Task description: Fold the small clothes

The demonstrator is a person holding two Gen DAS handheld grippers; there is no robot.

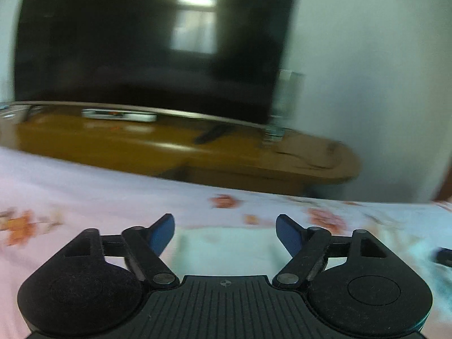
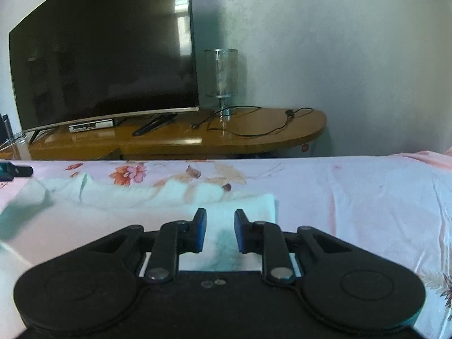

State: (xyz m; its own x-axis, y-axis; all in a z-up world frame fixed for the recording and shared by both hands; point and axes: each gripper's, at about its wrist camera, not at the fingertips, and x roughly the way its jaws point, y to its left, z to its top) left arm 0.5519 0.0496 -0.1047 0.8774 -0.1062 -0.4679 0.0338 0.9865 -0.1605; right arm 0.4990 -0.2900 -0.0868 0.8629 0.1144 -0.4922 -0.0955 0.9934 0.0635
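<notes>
A pale mint-white small garment (image 2: 118,206) lies rumpled on the pink floral bedsheet (image 2: 353,197), partly folded, with a thicker folded edge at its right. My right gripper (image 2: 220,226) is open just above that folded part, with cloth showing between the blue pads and nothing held. In the left wrist view the same pale cloth (image 1: 226,248) lies flat under my left gripper (image 1: 225,226), which is wide open and empty. The left view is blurred.
Beyond the bed edge stands a wooden TV bench (image 2: 226,138) with a large dark TV (image 2: 104,56), a glass lamp (image 2: 221,76), a remote and cables. A dark object (image 2: 17,171) lies at the sheet's far left. A white wall is behind.
</notes>
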